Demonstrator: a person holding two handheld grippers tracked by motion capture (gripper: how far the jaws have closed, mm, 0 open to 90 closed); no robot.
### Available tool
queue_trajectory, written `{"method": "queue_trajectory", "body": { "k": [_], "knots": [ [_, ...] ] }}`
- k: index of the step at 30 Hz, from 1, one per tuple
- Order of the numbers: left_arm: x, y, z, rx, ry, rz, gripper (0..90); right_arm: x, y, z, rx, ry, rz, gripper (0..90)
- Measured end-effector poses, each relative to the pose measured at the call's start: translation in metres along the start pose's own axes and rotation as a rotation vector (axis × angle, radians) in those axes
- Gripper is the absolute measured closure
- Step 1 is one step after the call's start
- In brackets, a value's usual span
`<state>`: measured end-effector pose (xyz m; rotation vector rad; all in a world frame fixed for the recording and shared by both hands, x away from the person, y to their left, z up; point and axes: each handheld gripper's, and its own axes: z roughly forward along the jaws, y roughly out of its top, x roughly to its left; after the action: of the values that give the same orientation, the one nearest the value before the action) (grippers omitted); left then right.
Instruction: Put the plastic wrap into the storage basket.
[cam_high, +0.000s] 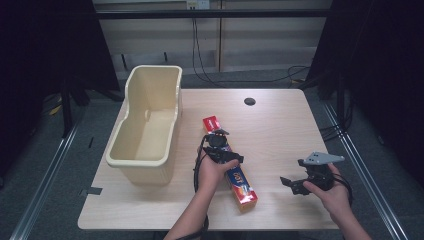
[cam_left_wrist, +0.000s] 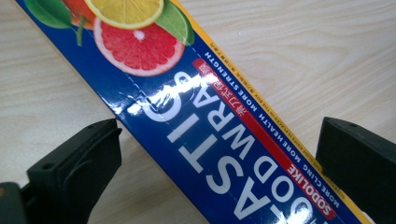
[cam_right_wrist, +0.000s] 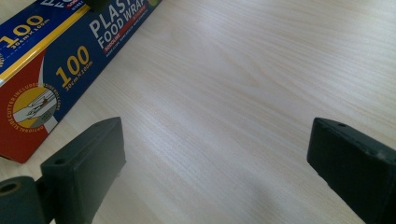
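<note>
A long blue plastic food wrap box (cam_high: 241, 184) with red ends lies diagonally on the wooden table (cam_high: 280, 125), left of centre. My left gripper (cam_high: 220, 146) hovers over the box's middle. In the left gripper view it (cam_left_wrist: 222, 135) is open, one jaw on each side of the box (cam_left_wrist: 205, 121), whose citrus-fruit print and white lettering run between them. My right gripper (cam_high: 293, 185) is held to the right of the box, near the front edge. In the right gripper view it (cam_right_wrist: 215, 140) is open over bare wood, with the box's end (cam_right_wrist: 56, 65) at the upper left.
A tall cream plastic basket (cam_high: 127, 90) stands on the table's left side, with nothing visible inside. A small dark round hole (cam_high: 249, 101) sits near the far edge. Black cables hang behind the table.
</note>
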<state>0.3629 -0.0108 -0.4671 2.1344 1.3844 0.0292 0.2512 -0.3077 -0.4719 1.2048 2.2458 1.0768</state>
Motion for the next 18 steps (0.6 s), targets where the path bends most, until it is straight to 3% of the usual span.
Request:
{"method": "queue_trajectory", "body": {
  "k": [10,11,18],
  "knots": [
    [-0.0009,-0.0006,0.004,0.006,0.018,-0.016,0.3,-0.0009,0.0001,-0.0007,-0.002,0.001,0.006,4.2],
    [-0.0024,-0.0005,0.0046,0.0,0.019,-0.033,0.5,-0.001,0.0001,-0.0009,-0.002,-0.003,0.007,4.2],
    [-0.0017,0.0006,0.003,0.027,0.025,-0.033,4.2,-0.0015,0.0002,-0.0016,-0.005,-0.002,0.019,4.2]
  ]
}}
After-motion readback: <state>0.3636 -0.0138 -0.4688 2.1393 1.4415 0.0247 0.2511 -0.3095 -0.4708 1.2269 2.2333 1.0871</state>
